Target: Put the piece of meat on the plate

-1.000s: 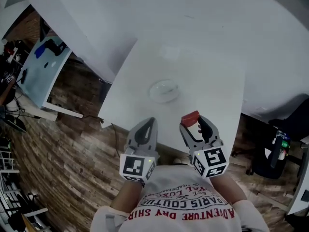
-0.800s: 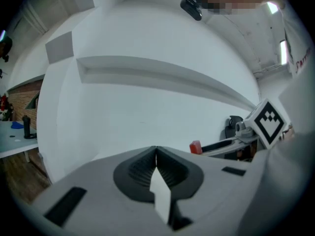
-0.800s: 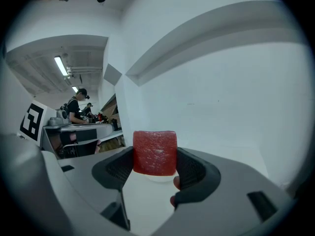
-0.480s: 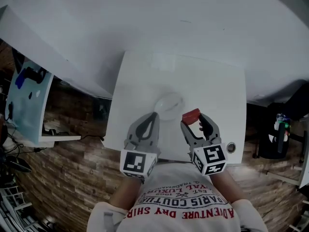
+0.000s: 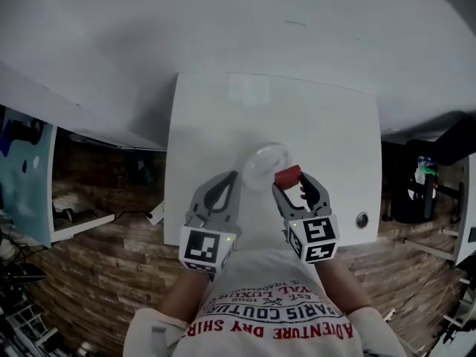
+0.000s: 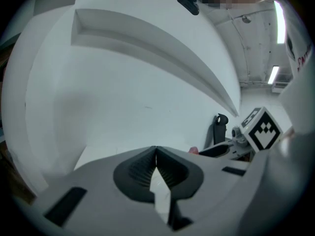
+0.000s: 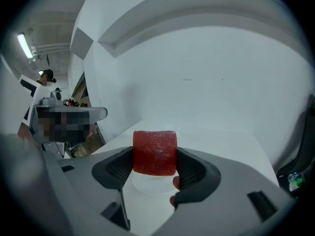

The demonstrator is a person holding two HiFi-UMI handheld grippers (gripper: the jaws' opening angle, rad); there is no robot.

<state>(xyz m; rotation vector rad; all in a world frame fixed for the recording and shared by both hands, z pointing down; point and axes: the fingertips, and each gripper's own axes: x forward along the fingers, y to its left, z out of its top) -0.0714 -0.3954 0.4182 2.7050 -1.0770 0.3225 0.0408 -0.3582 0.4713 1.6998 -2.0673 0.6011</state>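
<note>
A red block of meat [image 5: 287, 175] [image 7: 155, 151] is clamped between the jaws of my right gripper [image 5: 290, 182] [image 7: 155, 164]. It hangs over the near right rim of a small clear plate [image 5: 262, 163] [image 7: 147, 183] on the white table [image 5: 327, 140]. My left gripper [image 5: 226, 183] [image 6: 155, 165] is shut with nothing in it, just left of the plate's near edge. In the left gripper view the right gripper's marker cube [image 6: 260, 128] shows at the right.
A round metal grommet [image 5: 361, 219] sits near the table's near right corner. A white wall runs behind the table. Wooden floor shows on both sides, with a black chair [image 5: 416, 192] at the right and a pale board [image 5: 22, 177] at the left.
The person has stepped forward over the table. My right gripper has carried the meat from the table's near edge to the plate's rim; the left gripper moved forward alongside, still shut.
</note>
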